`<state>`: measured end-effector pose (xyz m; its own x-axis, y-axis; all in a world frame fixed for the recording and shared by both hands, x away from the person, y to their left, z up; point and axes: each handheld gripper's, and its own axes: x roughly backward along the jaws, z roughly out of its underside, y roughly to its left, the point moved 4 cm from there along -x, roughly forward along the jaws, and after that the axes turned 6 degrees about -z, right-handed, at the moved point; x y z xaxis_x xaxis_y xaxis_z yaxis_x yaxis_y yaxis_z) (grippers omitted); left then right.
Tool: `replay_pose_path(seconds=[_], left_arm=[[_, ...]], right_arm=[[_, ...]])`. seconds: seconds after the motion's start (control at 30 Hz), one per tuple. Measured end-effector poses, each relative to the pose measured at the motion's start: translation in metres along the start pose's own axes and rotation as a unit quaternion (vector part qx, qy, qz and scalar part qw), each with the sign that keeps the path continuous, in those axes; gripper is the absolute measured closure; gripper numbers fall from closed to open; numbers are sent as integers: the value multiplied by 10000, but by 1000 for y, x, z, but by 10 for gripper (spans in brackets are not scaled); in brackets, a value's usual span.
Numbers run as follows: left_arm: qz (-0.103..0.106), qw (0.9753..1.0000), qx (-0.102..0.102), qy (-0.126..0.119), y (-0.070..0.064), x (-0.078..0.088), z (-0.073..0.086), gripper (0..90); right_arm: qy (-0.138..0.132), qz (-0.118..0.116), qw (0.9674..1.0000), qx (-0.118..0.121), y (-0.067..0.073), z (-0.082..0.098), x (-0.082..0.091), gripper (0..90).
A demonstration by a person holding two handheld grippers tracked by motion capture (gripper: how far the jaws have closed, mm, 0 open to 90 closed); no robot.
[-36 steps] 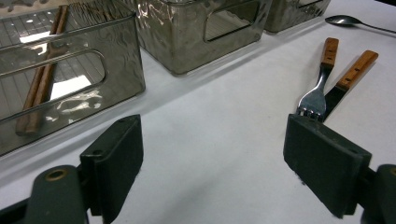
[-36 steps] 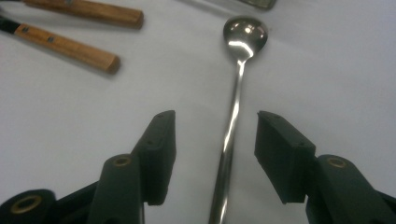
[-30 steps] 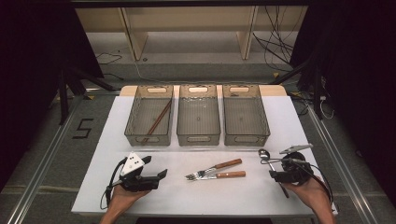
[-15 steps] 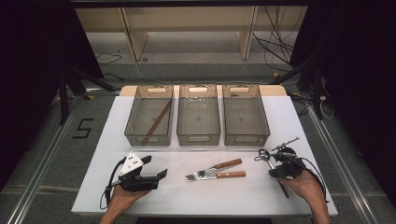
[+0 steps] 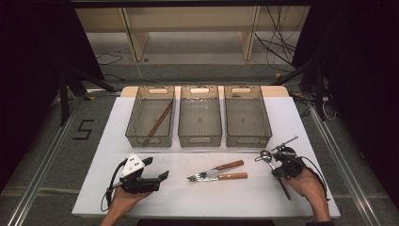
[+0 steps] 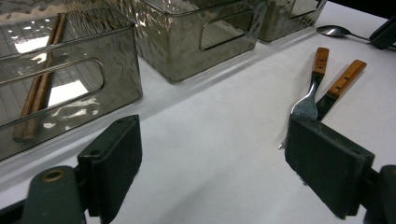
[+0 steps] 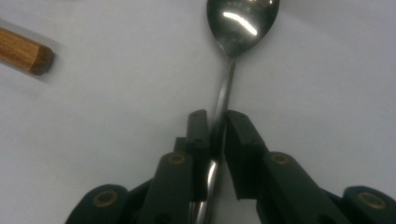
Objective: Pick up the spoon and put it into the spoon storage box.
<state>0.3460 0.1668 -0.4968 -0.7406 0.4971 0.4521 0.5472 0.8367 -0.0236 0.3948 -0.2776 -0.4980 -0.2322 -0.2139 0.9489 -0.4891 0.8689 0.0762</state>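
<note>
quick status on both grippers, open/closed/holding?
Left gripper: open, nothing between its fingers, resting on the table.
Right gripper: fingers have just been closing, now shut on the spoon handle.

Shiny silver spoon between black jaws of the right gripper, white table, smoky translucent grey bins with rippled walls, brown chopsticks, two forks with reddish-brown wooden handles
</note>
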Motion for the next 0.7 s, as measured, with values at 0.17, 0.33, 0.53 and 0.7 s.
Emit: replay_pose_path(seconds=[0.17, 0.33, 0.53, 0.7], left_arm=[[-2, 10000, -22, 14, 0, -1, 0, 187], [-13, 10000, -35, 18, 0, -1, 0, 188], [-27, 10000, -67, 37, 1, -1, 1, 188], [-37, 10000, -68, 31, 1, -1, 1, 188]], right_arm=[[54, 4, 9999, 109, 0, 0, 1, 852], [9, 97, 9996, 262, 2, 0, 1, 854], [-23, 75, 9996, 281, 3, 2, 1, 855], [-29, 33, 9992, 406, 5, 2, 2, 855]])
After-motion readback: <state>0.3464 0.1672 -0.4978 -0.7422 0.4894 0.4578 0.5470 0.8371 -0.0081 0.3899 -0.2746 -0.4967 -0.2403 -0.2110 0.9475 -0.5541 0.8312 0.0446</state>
